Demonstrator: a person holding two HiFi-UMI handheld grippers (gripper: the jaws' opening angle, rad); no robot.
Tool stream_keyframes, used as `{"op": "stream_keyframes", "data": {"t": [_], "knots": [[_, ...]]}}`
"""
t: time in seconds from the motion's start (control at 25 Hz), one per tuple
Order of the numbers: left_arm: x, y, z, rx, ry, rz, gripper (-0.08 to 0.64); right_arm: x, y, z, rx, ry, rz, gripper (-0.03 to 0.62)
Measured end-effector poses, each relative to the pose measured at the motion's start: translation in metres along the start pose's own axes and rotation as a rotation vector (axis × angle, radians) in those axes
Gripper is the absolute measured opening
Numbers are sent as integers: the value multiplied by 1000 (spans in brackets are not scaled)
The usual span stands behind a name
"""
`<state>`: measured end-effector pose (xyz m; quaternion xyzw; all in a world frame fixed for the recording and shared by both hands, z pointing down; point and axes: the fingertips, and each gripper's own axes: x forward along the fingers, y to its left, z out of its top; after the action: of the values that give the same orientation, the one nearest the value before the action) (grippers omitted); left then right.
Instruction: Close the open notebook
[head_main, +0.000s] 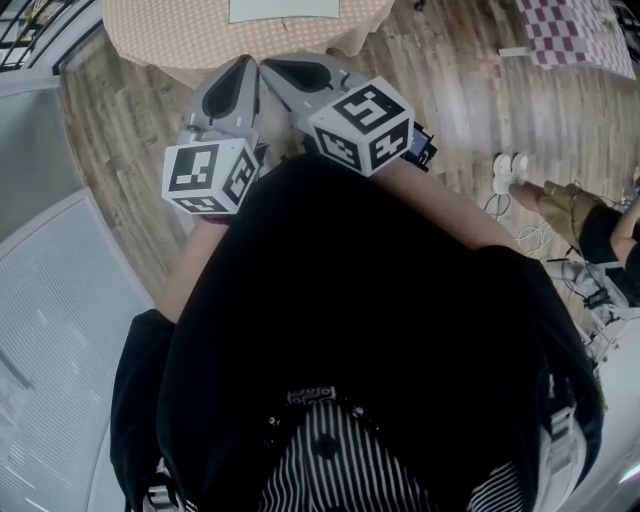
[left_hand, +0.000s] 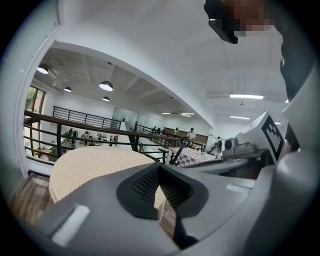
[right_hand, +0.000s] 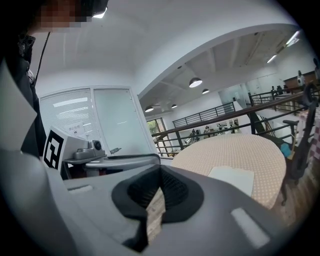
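The pale, flat rectangular notebook (head_main: 283, 9) is lying on the round table draped in a beige dotted cloth (head_main: 170, 30), at the very top of the head view. It is too small there to tell how its pages are spread. Both tools are hanging well short of it, side by side over the wooden plank floor (head_main: 120, 120) and in front of the person's black top. The left gripper (head_main: 243, 63) and the right gripper (head_main: 270, 66) are pointing toward the table's edge, almost touching each other. Each gripper's own view is showing its jaws pressed together at the tips, with nothing between them.

The risks are sitting in that arrangement, as I judge it. Closed tips are offering no way to pinch a thin cover, so they may only be shoving the notebook across the cloth, and the loose cloth may be rucking and sliding with it. A cover lying flat is giving little edge to get under, and if lifted only part-way it may be flopping back open. With the two grippers this close together, they may also be knocking into each other on the way in.
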<state>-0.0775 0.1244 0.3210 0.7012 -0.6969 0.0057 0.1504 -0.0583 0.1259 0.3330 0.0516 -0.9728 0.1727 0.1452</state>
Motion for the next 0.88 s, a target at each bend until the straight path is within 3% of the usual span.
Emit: {"op": "stream_keyframes", "data": {"t": [0.4, 0.6, 0.88], "knots": [[71, -13, 14, -2, 27, 43, -12, -7, -70, 22, 33, 13, 61, 0], [99, -26, 12, -2, 36, 35, -12, -15, -102, 22, 63, 22, 52, 0], [116, -27, 11, 9, 75, 35, -12, -16, -116, 22, 102, 23, 59, 0]]}}
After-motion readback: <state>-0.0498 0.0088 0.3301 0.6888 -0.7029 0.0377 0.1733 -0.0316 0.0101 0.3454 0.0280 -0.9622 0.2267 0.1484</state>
